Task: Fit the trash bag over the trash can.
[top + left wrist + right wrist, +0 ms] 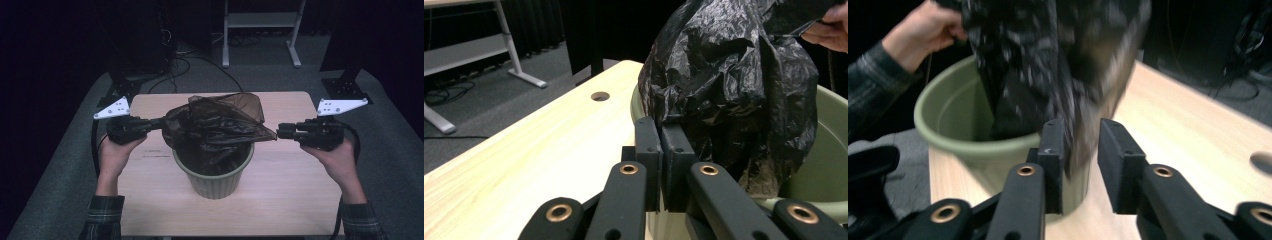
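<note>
A dark brown plastic bag (215, 125) hangs crumpled over a green round bin (215, 182) at the middle of the wooden table (285, 200). My left gripper (162, 122) is at the bag's left edge. In the left gripper view its jaws (660, 125) are pressed together on a fold of the bag (734, 75), beside the bin's rim (829, 150). My right gripper (278, 132) points at the bag's right tip. In the right gripper view it (1080, 130) has a gap between its jaws. A blurred strip of the bag (1048, 60) hangs loose in that gap, above the bin (948, 125).
A white desk frame (260, 25) and loose cables (185, 65) lie on the grey carpet behind the table. Dark stands sit at both back corners. The tabletop has a cable hole (600, 96) near its far edge. The person's hands and plaid sleeves come in at the front.
</note>
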Demonstrator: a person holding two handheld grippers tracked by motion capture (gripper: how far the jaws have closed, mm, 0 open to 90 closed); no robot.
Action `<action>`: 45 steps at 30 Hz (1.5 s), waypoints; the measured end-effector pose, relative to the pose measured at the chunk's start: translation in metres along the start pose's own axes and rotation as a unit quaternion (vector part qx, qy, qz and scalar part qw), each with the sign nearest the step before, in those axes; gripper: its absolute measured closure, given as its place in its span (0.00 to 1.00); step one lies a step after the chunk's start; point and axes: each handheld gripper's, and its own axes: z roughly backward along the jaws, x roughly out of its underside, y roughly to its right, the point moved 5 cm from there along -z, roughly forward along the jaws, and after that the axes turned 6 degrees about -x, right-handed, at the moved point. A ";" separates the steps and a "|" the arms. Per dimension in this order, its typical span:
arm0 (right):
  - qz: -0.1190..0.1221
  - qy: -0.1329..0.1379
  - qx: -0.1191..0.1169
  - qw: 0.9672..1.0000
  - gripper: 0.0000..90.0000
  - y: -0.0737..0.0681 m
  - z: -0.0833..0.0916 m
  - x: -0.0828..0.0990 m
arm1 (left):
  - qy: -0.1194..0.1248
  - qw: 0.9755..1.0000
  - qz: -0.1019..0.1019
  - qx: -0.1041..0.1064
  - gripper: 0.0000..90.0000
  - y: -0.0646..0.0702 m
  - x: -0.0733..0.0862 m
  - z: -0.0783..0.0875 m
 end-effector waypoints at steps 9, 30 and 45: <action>-0.013 0.042 0.027 0.999 0.70 0.035 -0.034 -0.042 | 0.006 1.000 -0.004 0.007 0.98 0.002 -0.002 0.000; -0.055 0.000 0.066 0.996 1.00 0.078 -0.101 -0.019 | -0.048 0.998 0.016 -0.031 1.00 -0.013 0.026 -0.027; -0.071 -0.051 0.071 0.994 0.97 0.081 -0.117 0.020 | -0.113 0.993 0.021 -0.022 0.88 -0.008 0.056 -0.043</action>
